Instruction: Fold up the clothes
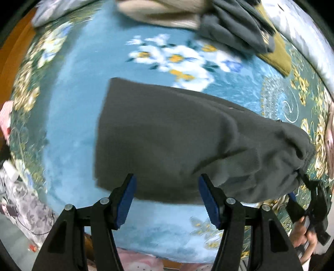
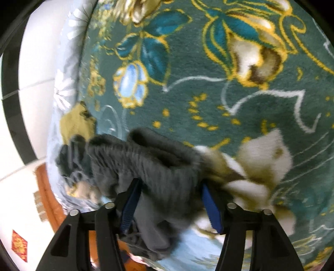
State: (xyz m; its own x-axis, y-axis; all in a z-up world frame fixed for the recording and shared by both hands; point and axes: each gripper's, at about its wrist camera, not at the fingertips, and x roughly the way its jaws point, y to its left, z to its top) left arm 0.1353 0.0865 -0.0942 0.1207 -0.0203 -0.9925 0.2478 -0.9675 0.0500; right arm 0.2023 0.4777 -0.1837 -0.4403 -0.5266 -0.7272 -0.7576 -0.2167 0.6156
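The dark grey trousers (image 1: 167,135) lie folded on the blue floral blanket (image 1: 73,114), forming a broad flat panel with a gathered, ribbed waistband at one end. In the left wrist view, the left gripper (image 1: 167,198) stands spread wide, its blue-padded fingers apart over the near edge of the panel, gripping nothing. The right gripper (image 2: 170,205) is likewise spread; the bunched waistband sits between its fingers, but whether the pads touch the cloth cannot be told. The fabric is soft, matte fleece; the blanket is plush pile with yellow-outlined flowers. More clothes, a beige garment (image 1: 162,12) and a grey garment (image 1: 235,27), lie at the blanket's far edge, well apart.
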